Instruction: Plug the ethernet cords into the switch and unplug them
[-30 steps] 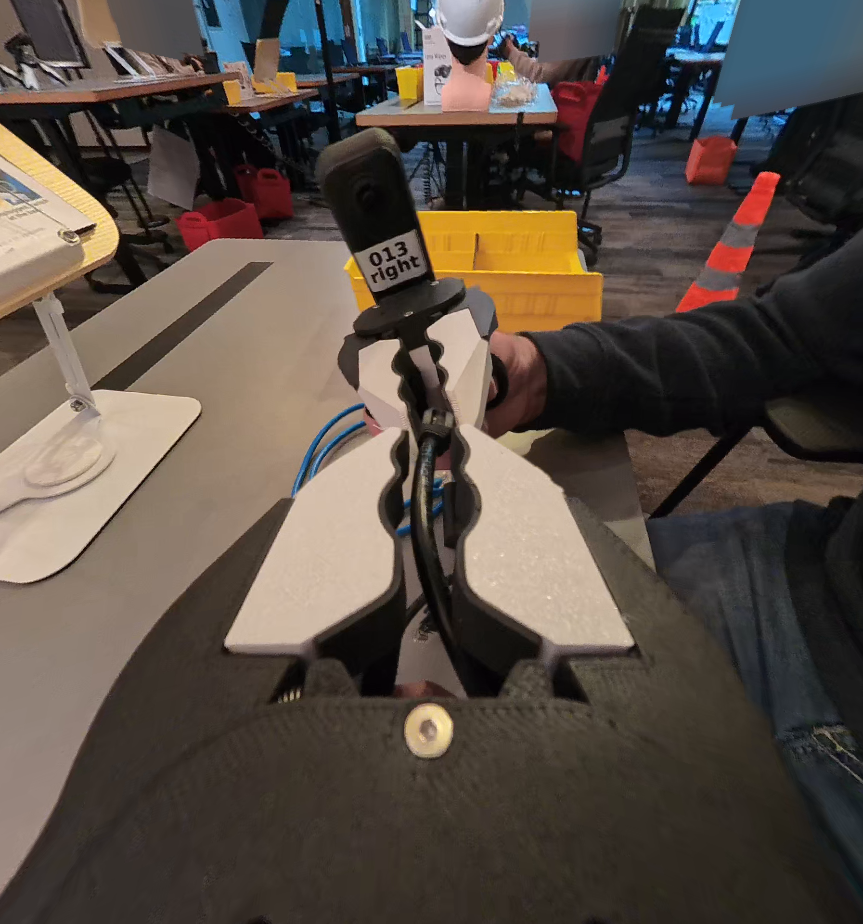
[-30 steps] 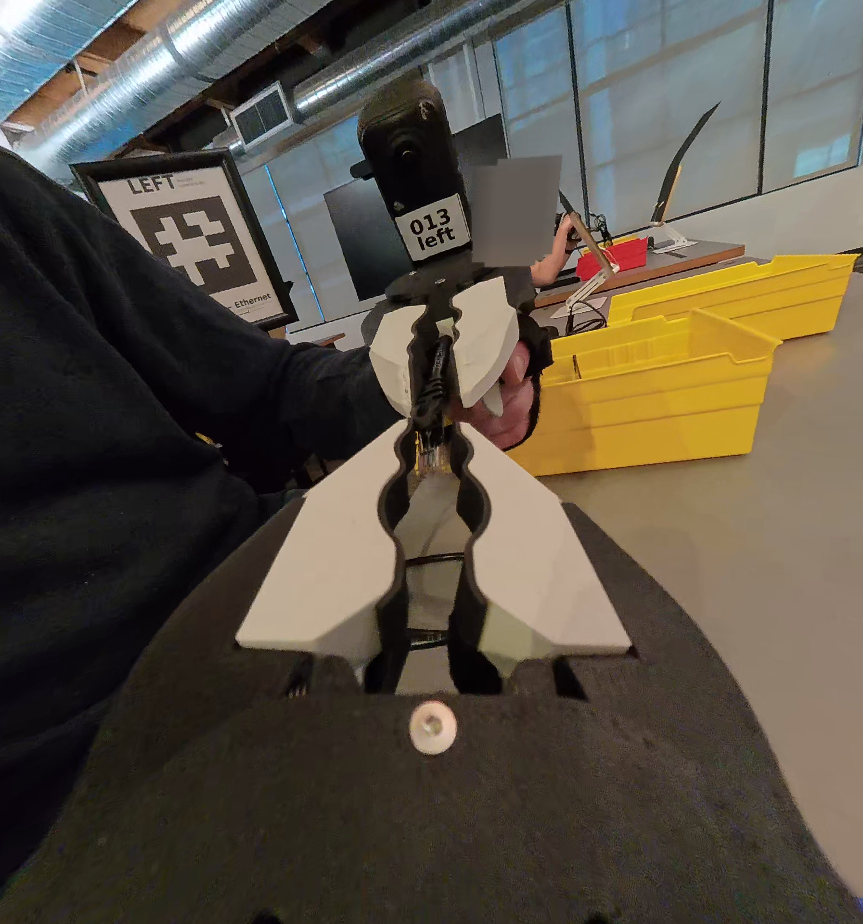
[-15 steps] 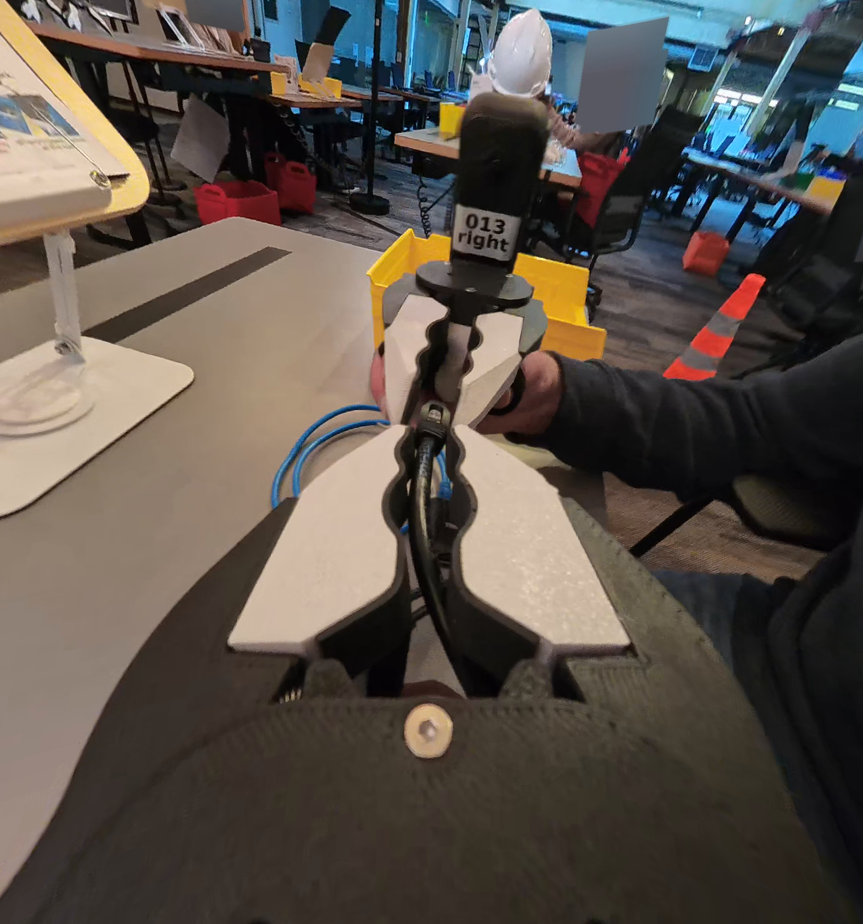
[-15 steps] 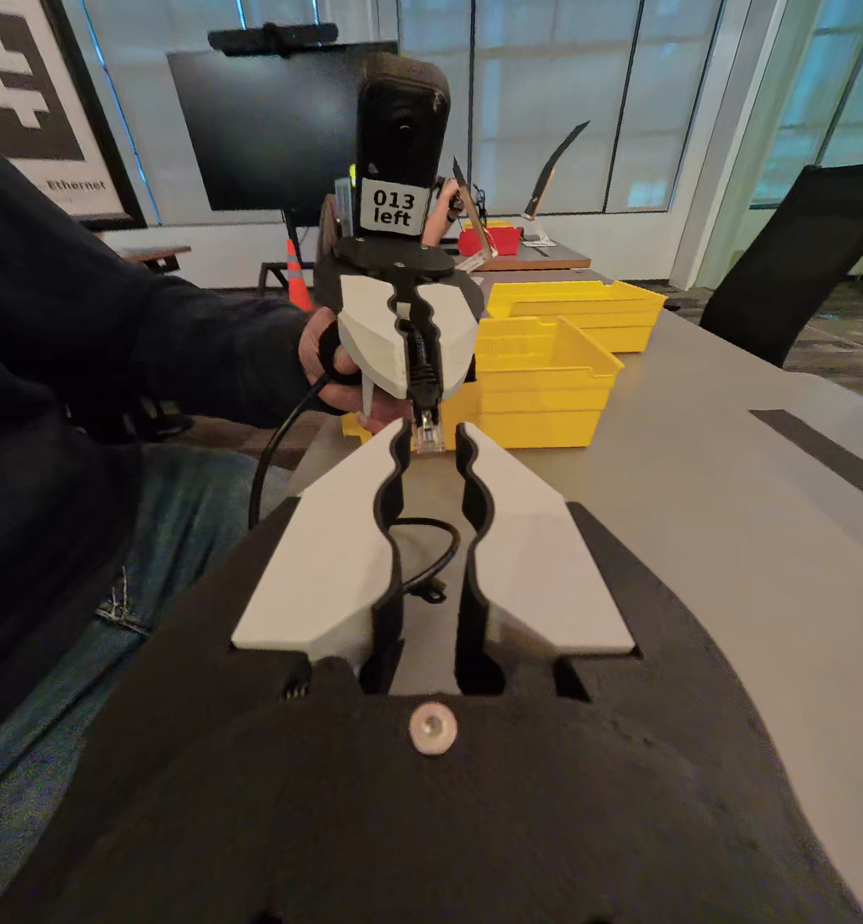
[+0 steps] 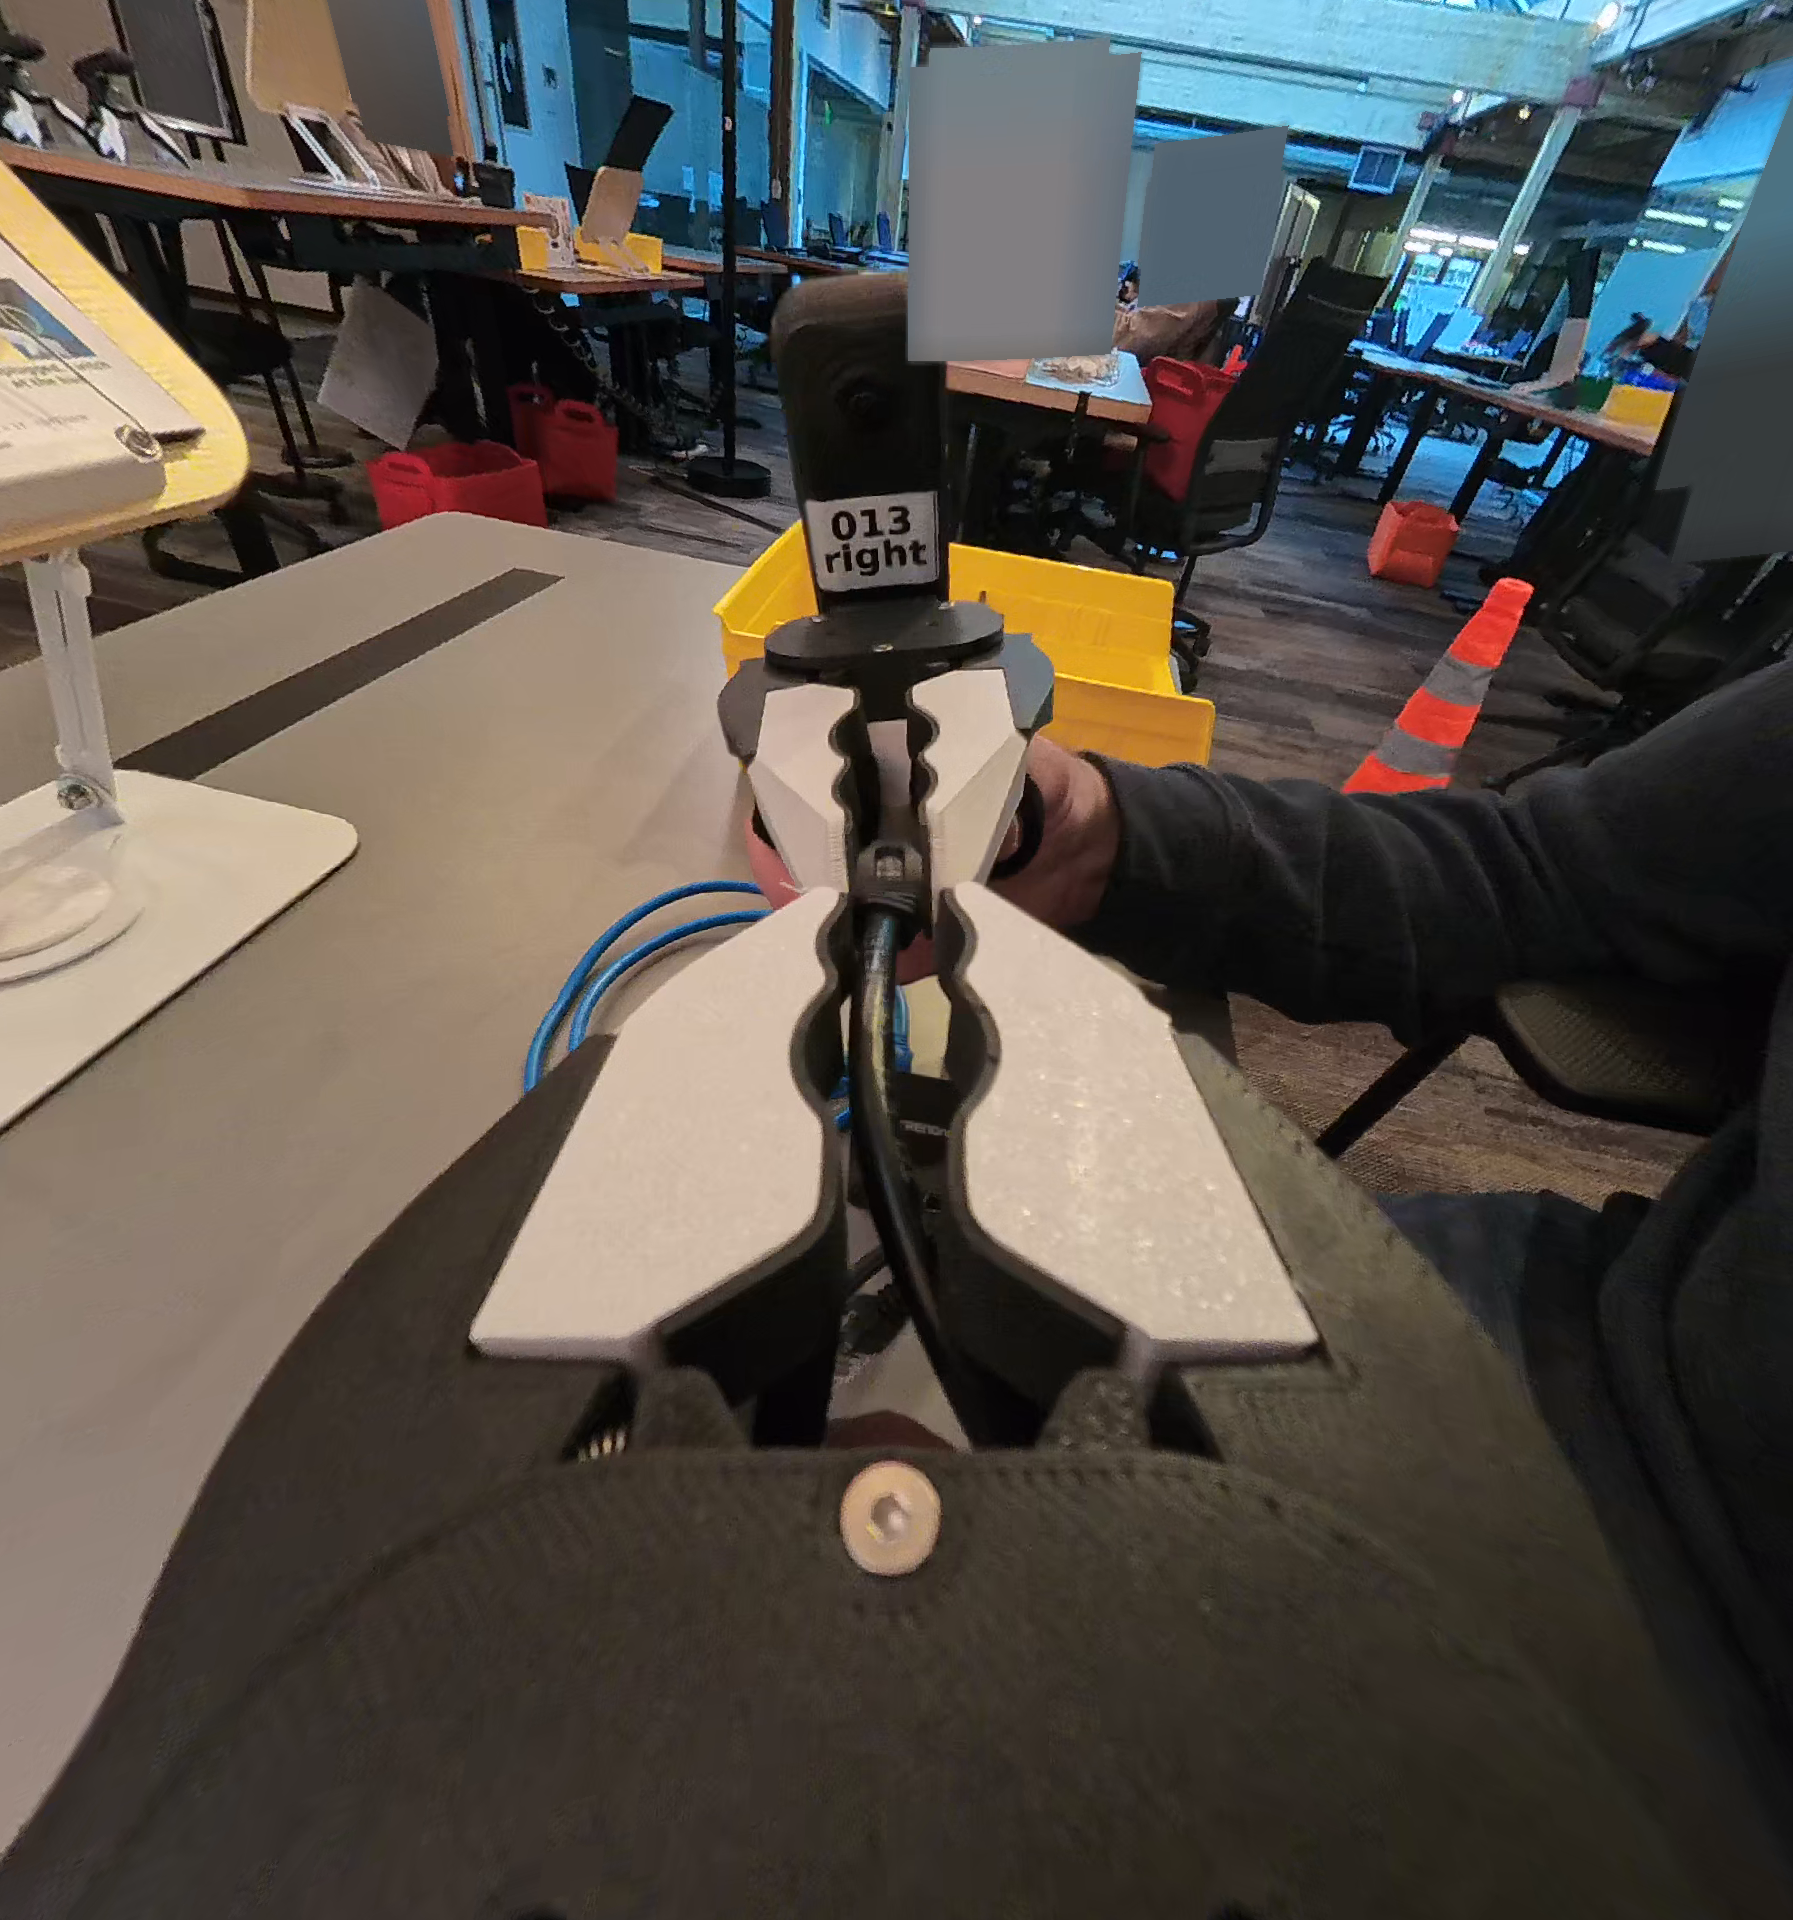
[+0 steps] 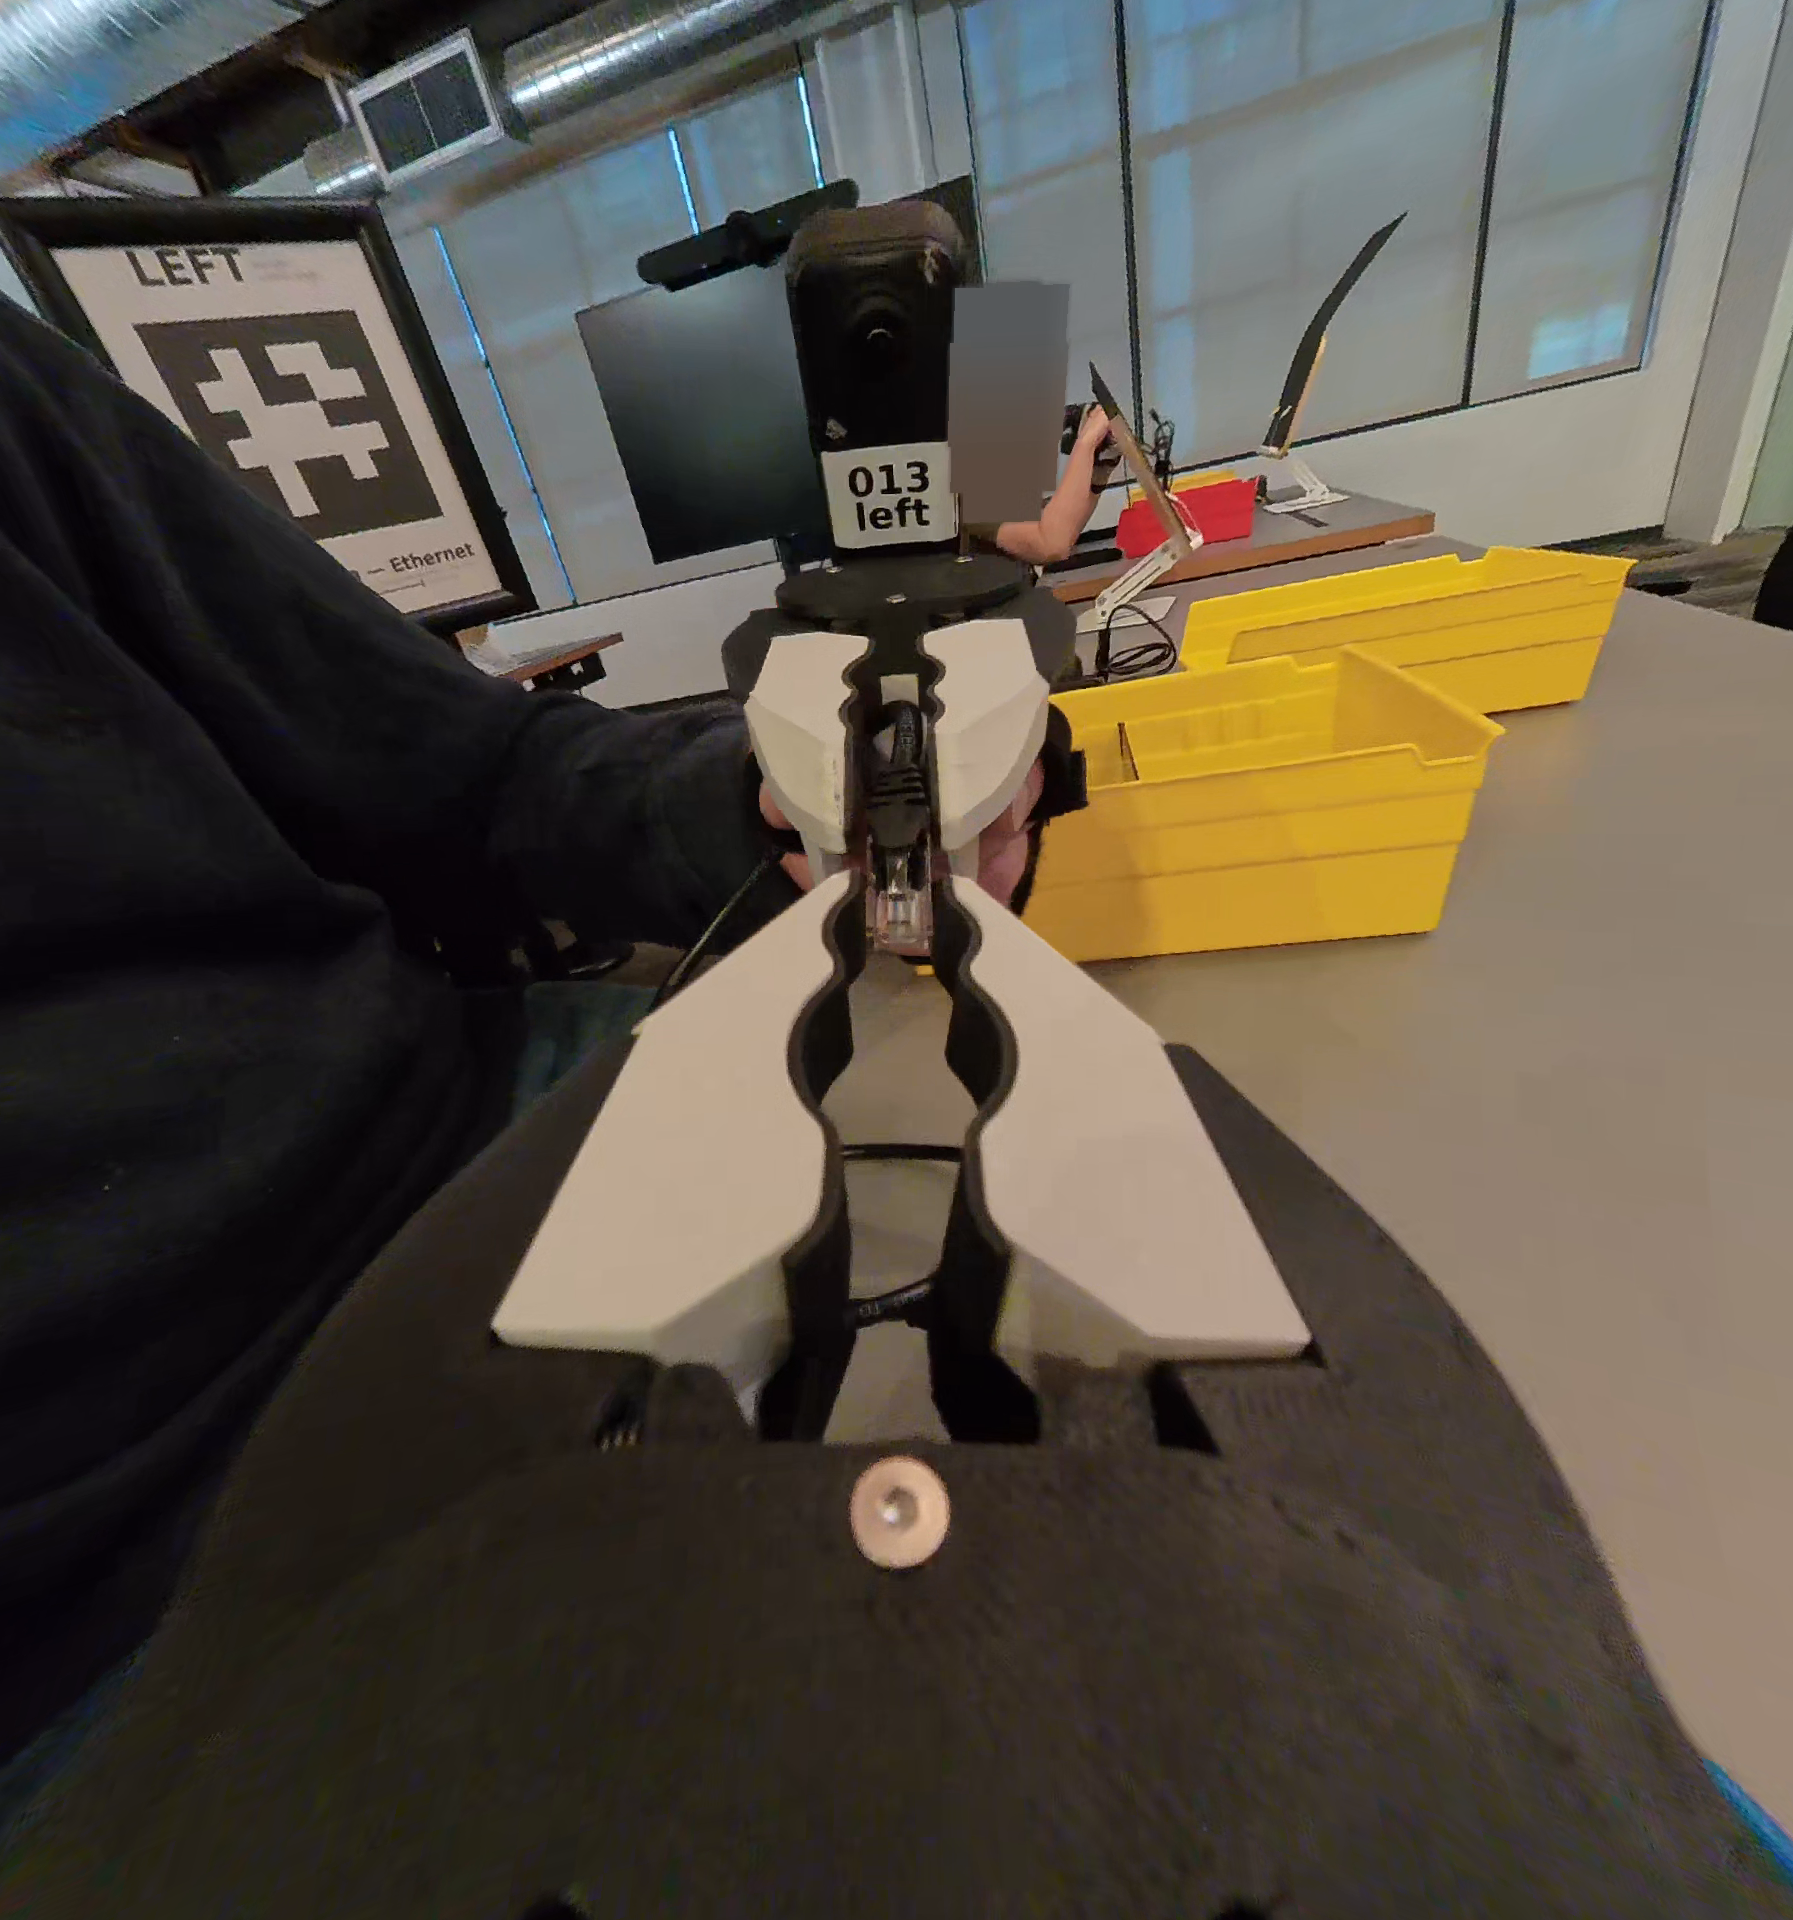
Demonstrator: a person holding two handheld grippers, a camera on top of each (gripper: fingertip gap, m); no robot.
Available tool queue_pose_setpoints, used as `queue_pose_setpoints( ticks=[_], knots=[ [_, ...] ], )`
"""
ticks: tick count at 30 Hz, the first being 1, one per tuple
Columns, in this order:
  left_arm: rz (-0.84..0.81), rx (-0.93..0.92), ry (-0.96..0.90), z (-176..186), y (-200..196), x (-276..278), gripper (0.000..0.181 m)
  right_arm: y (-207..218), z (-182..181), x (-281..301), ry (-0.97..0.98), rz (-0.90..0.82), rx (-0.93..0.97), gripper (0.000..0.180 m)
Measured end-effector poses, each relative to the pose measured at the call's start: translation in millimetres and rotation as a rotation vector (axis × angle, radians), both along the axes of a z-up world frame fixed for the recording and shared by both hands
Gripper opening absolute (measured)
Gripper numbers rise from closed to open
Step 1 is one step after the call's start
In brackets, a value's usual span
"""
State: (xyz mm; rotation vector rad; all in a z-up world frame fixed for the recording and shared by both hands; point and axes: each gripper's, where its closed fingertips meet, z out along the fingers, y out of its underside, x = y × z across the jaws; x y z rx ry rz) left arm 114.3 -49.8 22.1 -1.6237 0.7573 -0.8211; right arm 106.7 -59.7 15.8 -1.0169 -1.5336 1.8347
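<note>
Two tongs meet tip to tip above a grey worktop (image 5: 248, 1039). The left tongs (image 5: 892, 914) clamp narrowly on a black cord (image 5: 876, 1039), its clear plug (image 6: 897, 904) poking into the right tongs (image 6: 897, 914), which stand slightly parted around it without clearly gripping. A blue cord (image 5: 601, 966) loops on the worktop below; yellow bins (image 6: 1287, 810) sit beyond.

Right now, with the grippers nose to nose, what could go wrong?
The clear plug sits between the open jaws of the right gripper; closing there may squeeze the plug, not the boot. The left gripper is shut on the black cord; pulling early could strain it. Slack may snag the blue cable.
</note>
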Motion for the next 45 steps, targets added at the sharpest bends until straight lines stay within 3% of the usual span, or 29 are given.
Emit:
queue_pose_setpoints(
  ticks=[6, 16, 19, 27, 30, 36, 40, 45],
  knots=[
    [0.047, 0.077, 0.026, -0.7, 1.9, -0.3, 0.012, 0.7, 1.4, -0.7, -0.009, 0.024, -0.048, 0.011],
    [0.07, 0.054, -0.005, -1.4, 2.9, -2.8, 0.012, 1.4, 1.0, -2.1, -0.015, 0.009, -0.04, 0.012],
    [0.101, 0.036, -0.007, -2.2, 5.7, -9.1, 0.012, 10.1, -1.1, 1.0, -0.039, -0.038, -0.005, 0.028],
    [0.129, -0.033, -0.006, -10.7, 4.3, -22.6, 0.012, 22.2, -58.2, 45.1, -0.295, -0.172, 0.442, 0.052],
    [0.13, -0.045, -0.026, -12.3, 1.8, -26.3, 0.012, 20.4, -92.8, 64.8, -0.418, -0.143, 0.534, 0.067],
    [0.123, -0.069, -0.022, -22.6, -4.3, -24.1, 0.012, 24.2, -162.7, 81.7, -0.625, -0.077, 0.744, 0.077],
    [0.123, -0.074, -0.035, -24.7, -5.2, -24.6, 0.011, 21.2, -169.4, 73.0, -0.601, -0.063, 0.715, 0.06],
    [0.129, -0.068, -0.029, -22.9, -6.1, -27.2, 0.011, 22.7, -164.8, 67.0, -0.574, -0.08, 0.594, 0.059]
  ],
)
